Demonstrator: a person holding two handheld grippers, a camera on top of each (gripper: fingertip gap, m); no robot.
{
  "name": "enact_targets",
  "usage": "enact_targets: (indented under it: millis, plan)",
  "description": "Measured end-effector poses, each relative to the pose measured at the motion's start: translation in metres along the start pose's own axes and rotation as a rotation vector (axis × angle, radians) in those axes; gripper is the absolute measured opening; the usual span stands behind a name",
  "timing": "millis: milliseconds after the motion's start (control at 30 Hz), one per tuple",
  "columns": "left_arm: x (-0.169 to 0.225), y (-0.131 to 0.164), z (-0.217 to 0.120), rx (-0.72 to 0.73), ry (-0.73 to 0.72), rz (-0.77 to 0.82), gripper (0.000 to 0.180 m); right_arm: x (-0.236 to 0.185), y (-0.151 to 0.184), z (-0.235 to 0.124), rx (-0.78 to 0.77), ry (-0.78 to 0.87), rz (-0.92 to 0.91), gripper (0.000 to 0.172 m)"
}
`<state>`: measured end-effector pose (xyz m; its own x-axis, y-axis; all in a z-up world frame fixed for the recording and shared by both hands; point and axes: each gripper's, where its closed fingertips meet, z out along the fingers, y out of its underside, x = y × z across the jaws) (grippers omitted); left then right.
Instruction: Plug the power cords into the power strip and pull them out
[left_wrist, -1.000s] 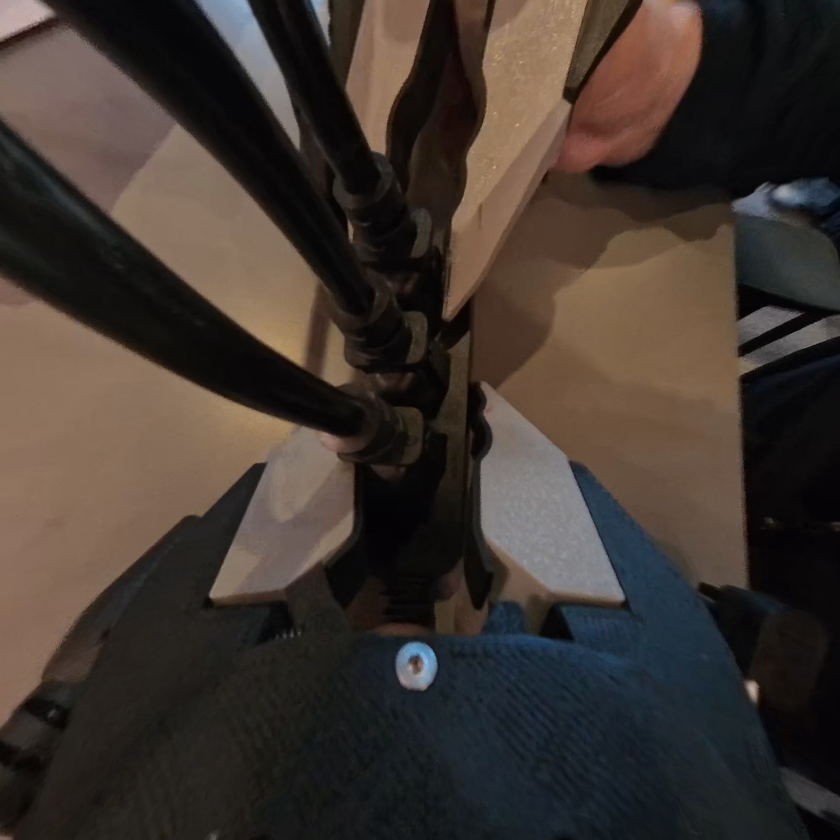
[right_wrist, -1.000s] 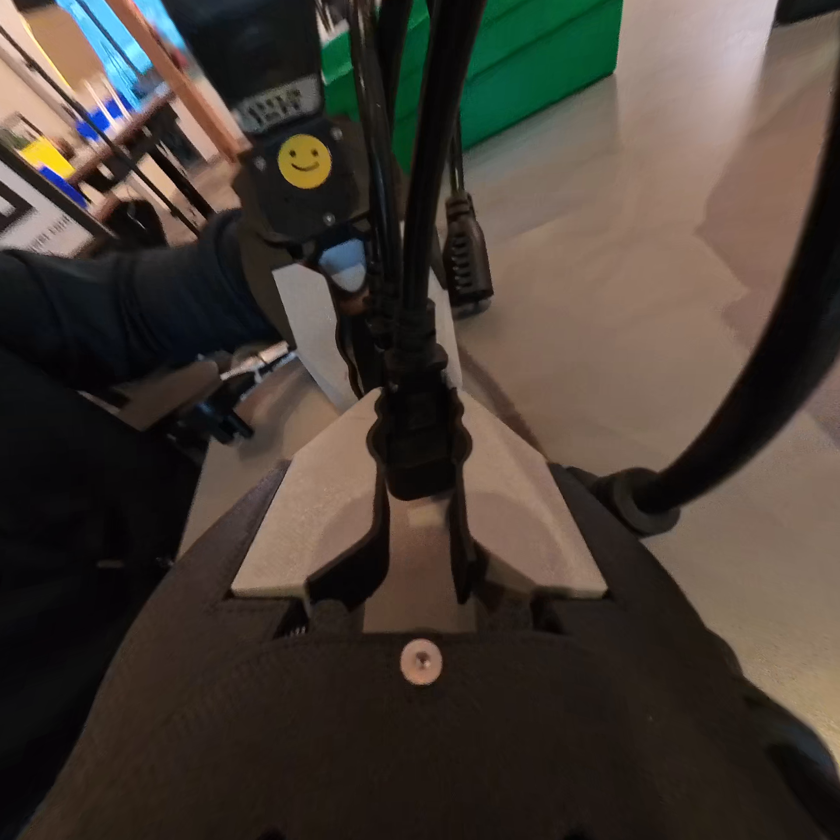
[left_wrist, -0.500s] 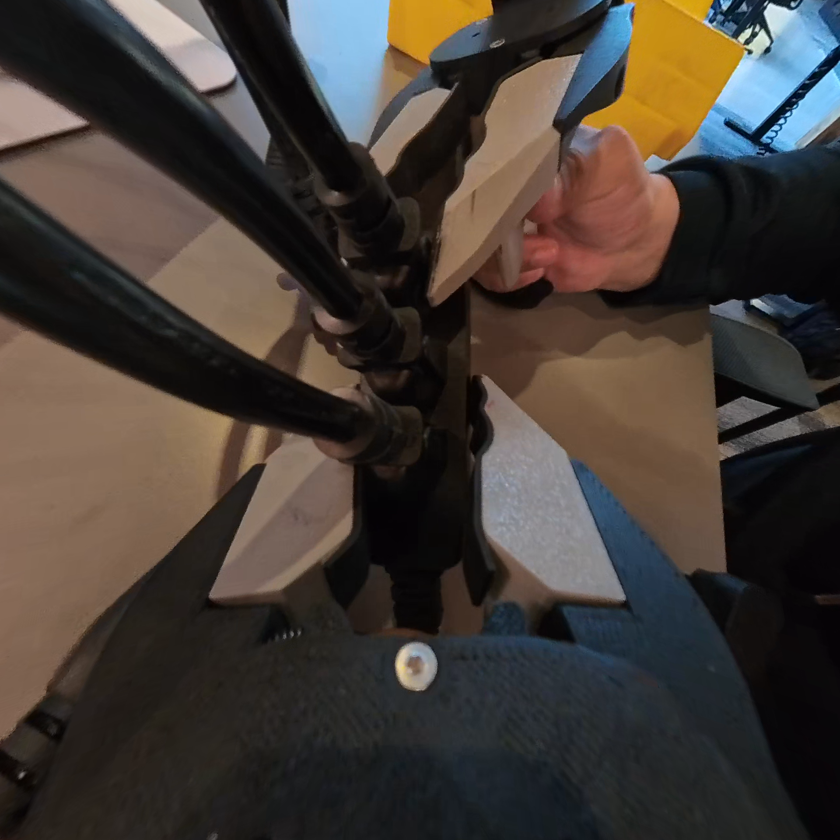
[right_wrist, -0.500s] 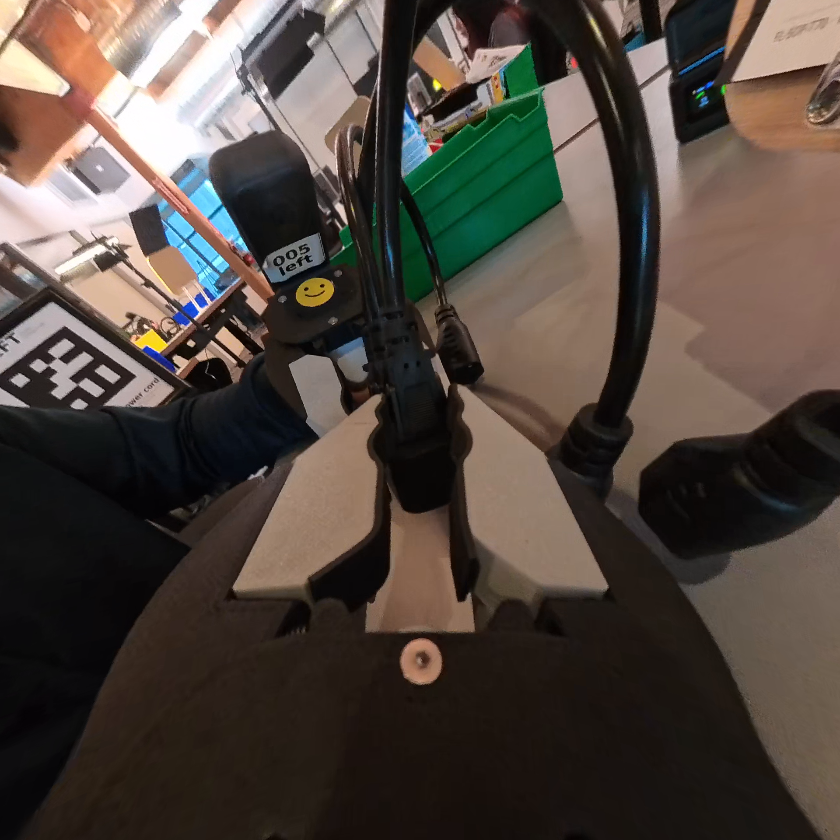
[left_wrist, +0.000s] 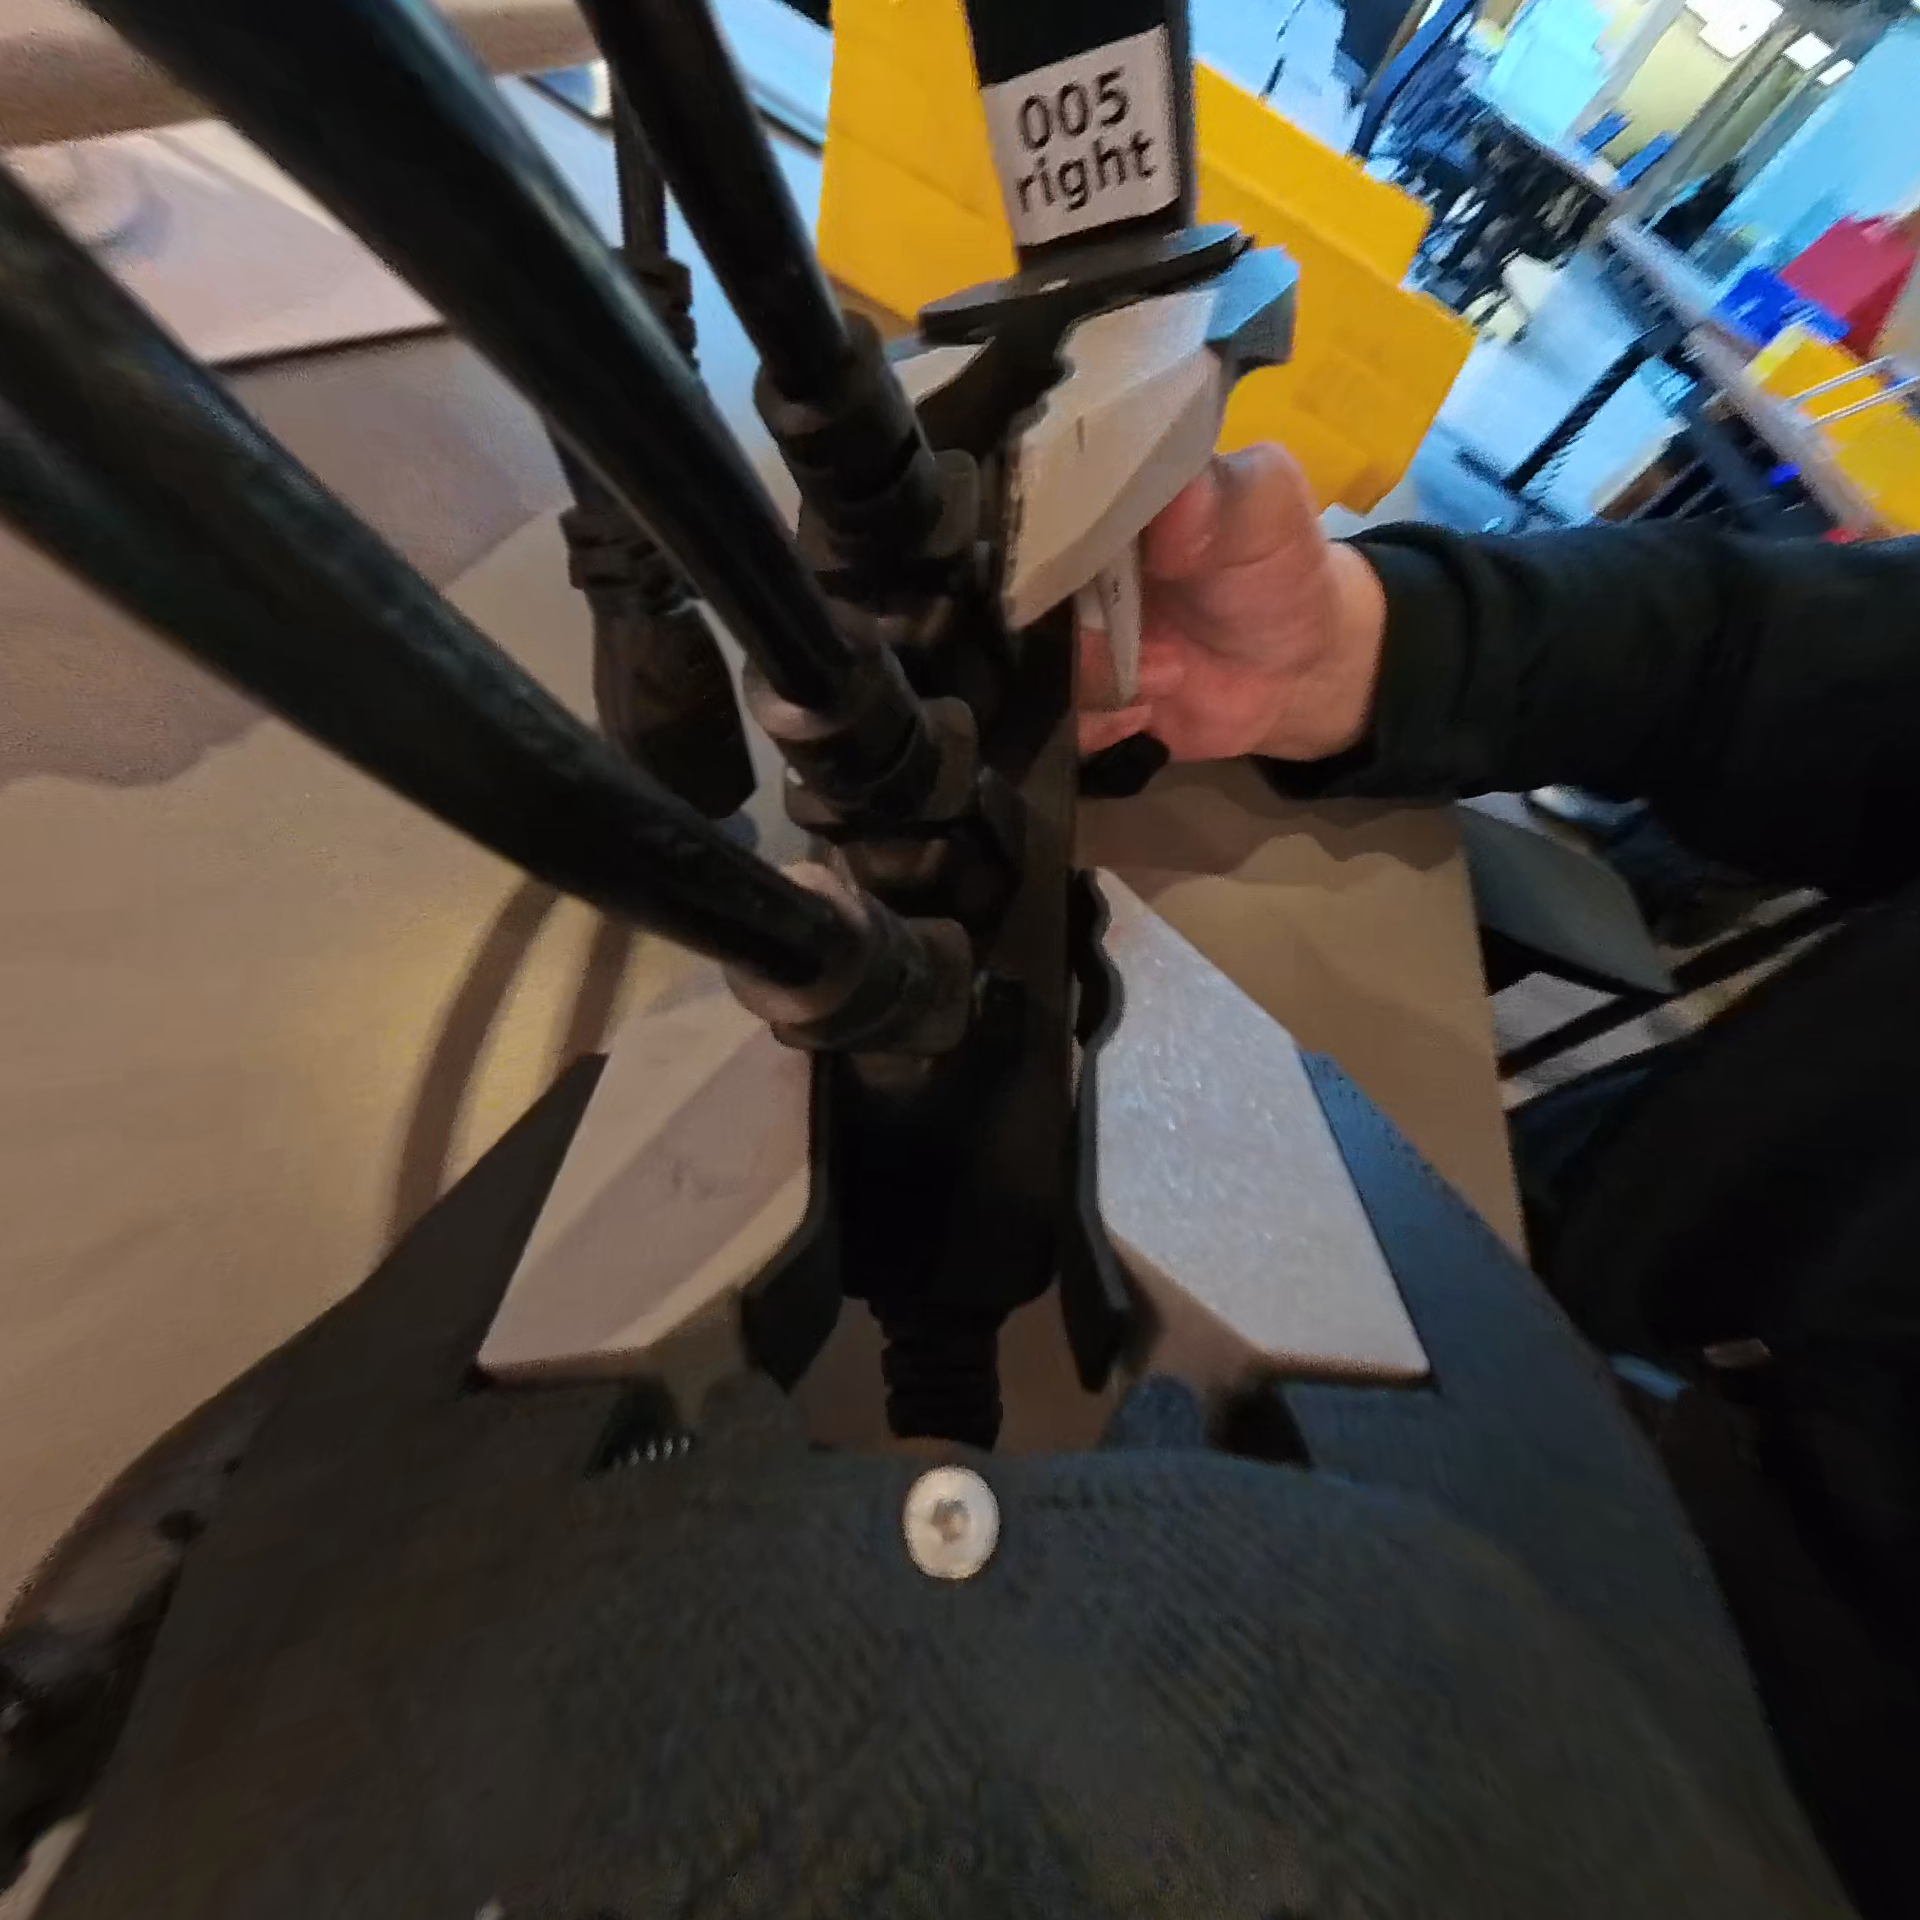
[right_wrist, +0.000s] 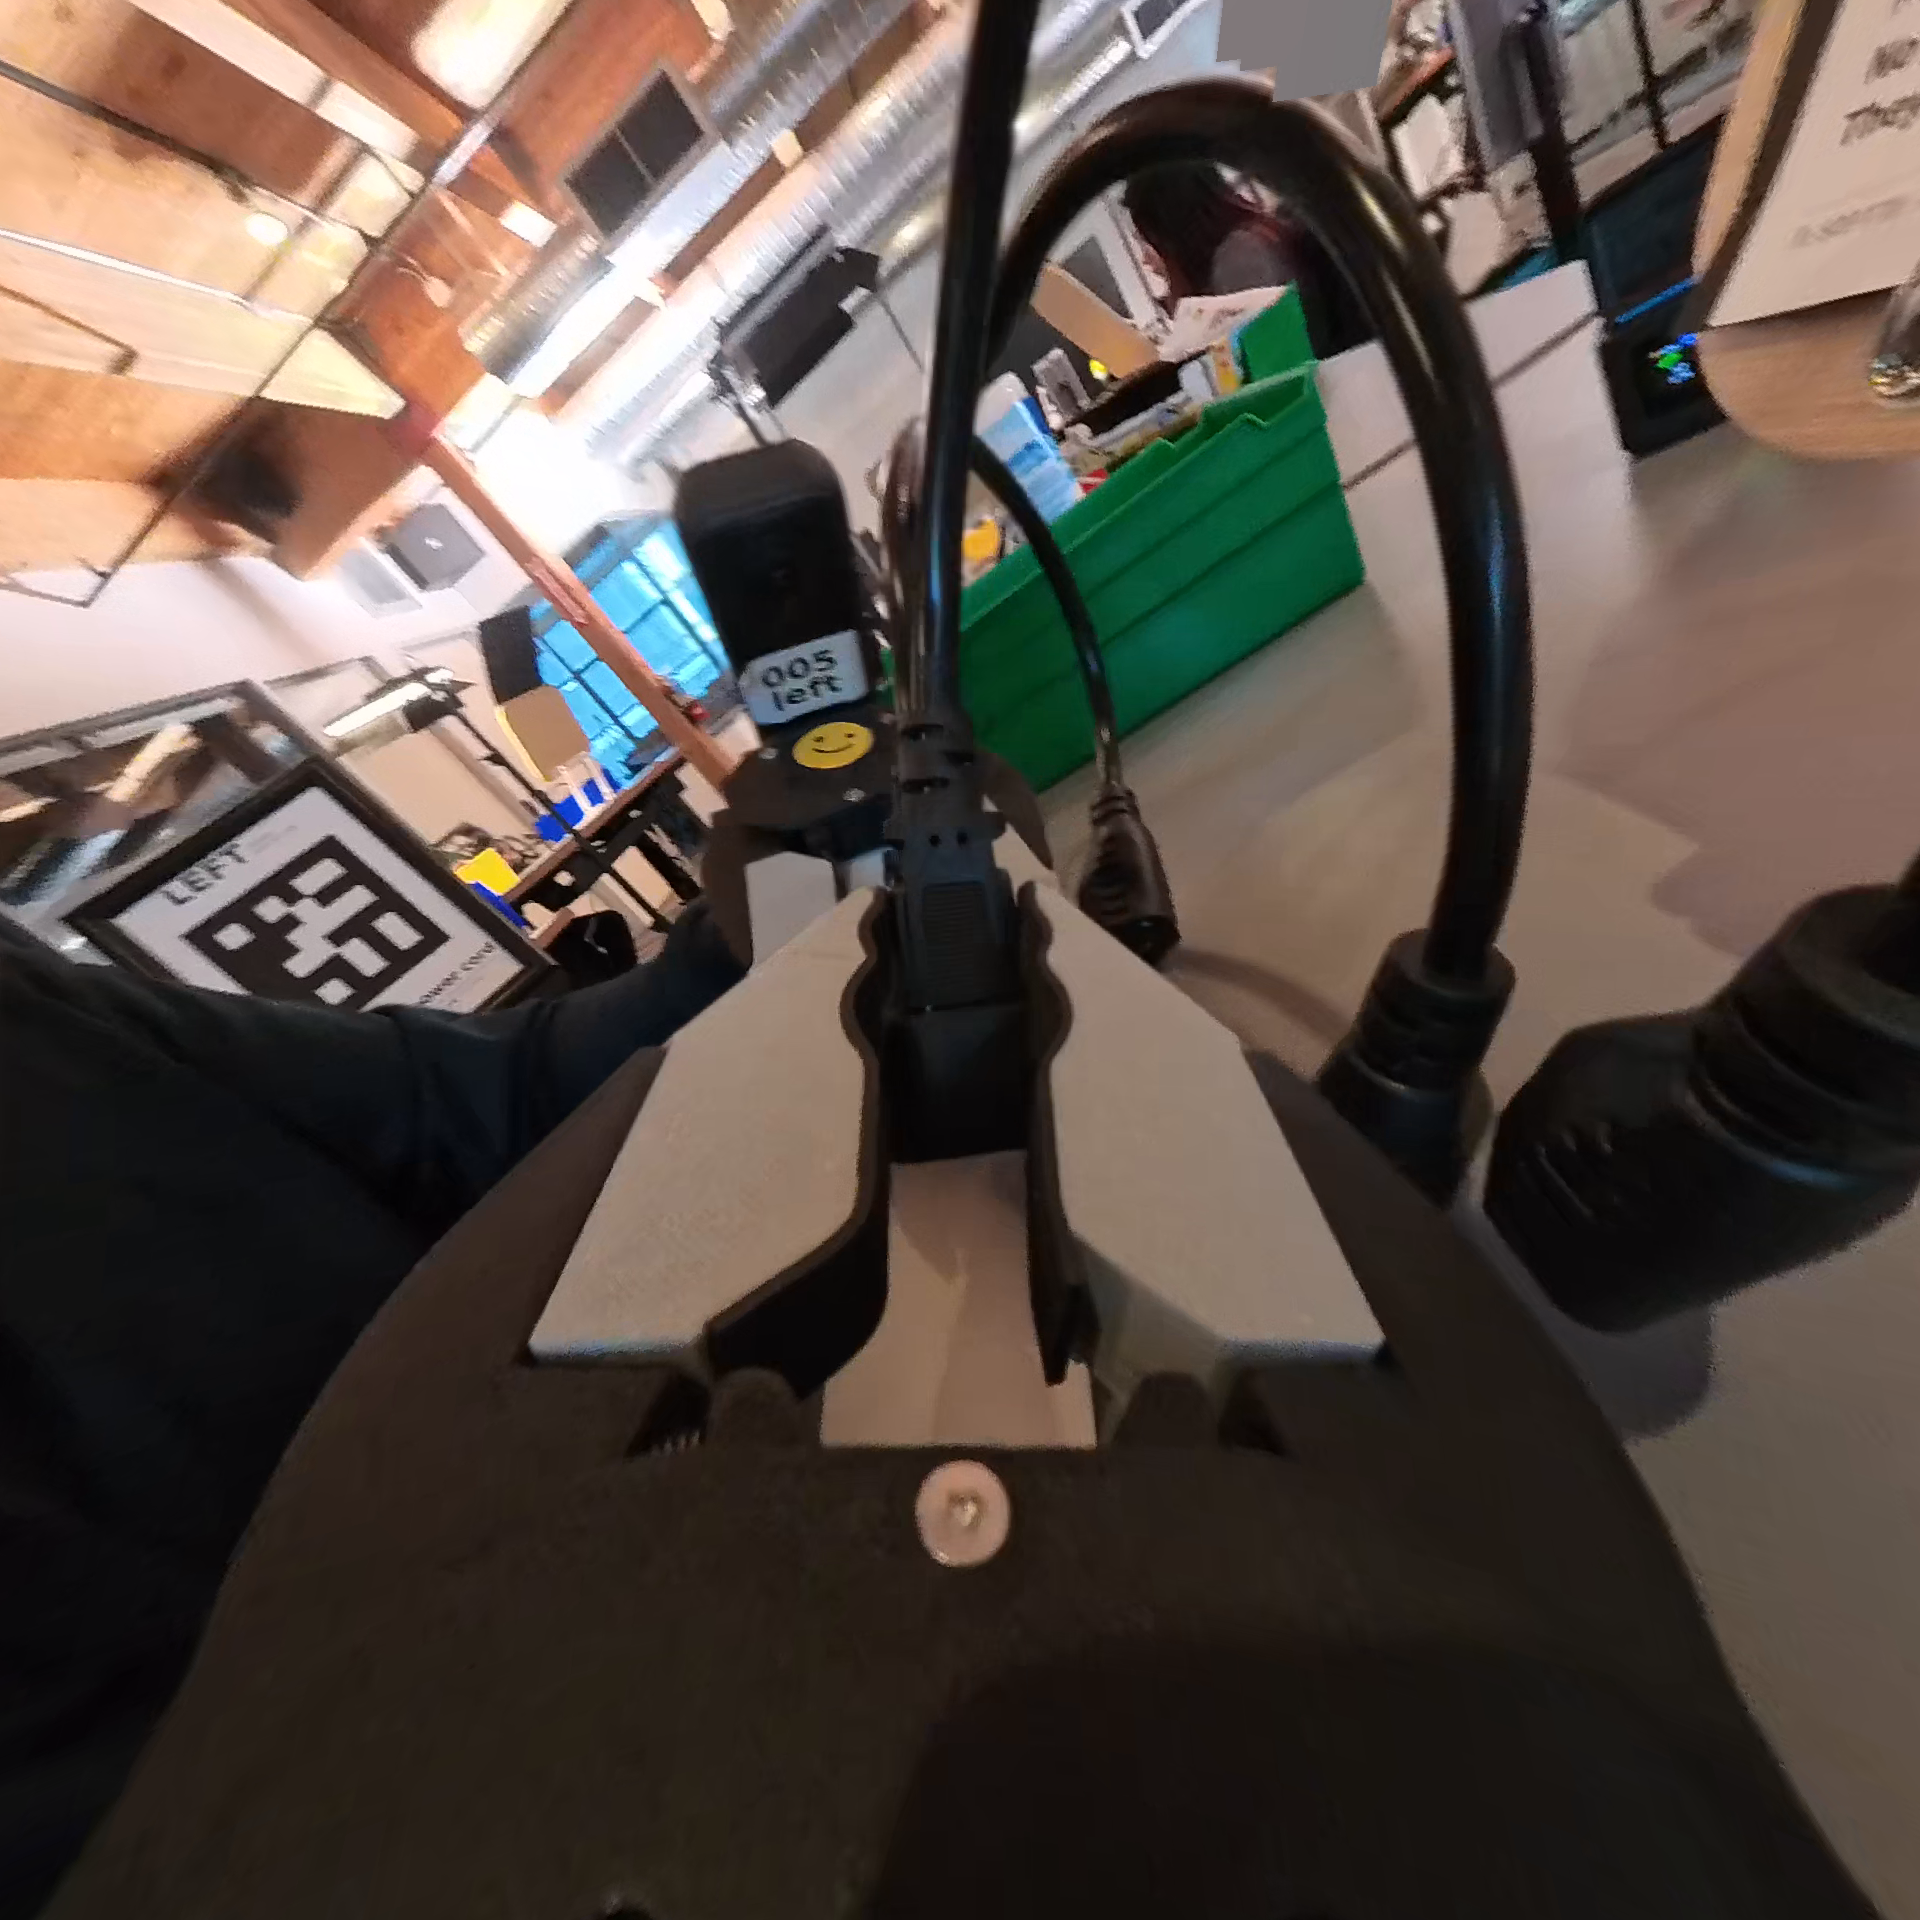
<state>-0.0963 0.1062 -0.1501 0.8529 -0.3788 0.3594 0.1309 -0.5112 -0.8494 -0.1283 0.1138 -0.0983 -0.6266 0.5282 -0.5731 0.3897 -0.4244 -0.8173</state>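
Left gripper (left_wrist: 951, 1039) clenched on long black plastic power strip (left_wrist: 1023, 935); three thick black cords (left_wrist: 436, 665) crossing before fingers. Right gripper (right_wrist: 961, 997) grasping black plug (right_wrist: 956, 935); green plastic bin (right_wrist: 1174, 582) beyond.

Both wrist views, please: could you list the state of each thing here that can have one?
Power strip: lifted off the table, clamped by the left gripper.
Power cords: three plugs seated in the strip.
Right gripper: shut on a black plug.
Loose cord connector: unplugged, hanging free.
Green bin: standing on the table, filled with items.
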Motion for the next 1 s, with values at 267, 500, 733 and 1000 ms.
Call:
enact_targets:
  millis: [267, 500, 733, 1000]
  plan:
    - [-0.004, 0.001, -0.003, 0.001, -0.053, 0.026, 0.045, -0.001, 0.000, 0.004, -0.004, 0.003, -0.005, 0.020]
    - [-0.024, 0.008, -0.002, -0.069, -0.250, 0.133, 0.044, 0.014, 0.007, 0.000, -0.216, 0.314, -0.439, 0.019]
    - [-0.035, 0.019, 0.003, -0.177, -0.398, 0.241, 0.045, 0.028, 0.015, 0.007, -0.262, 0.451, -0.508, 0.021]
    - [-0.048, 0.015, 0.004, -0.172, -0.514, 0.239, 0.045, 0.041, 0.005, 0.010, -0.134, 0.578, -0.427, 0.019]
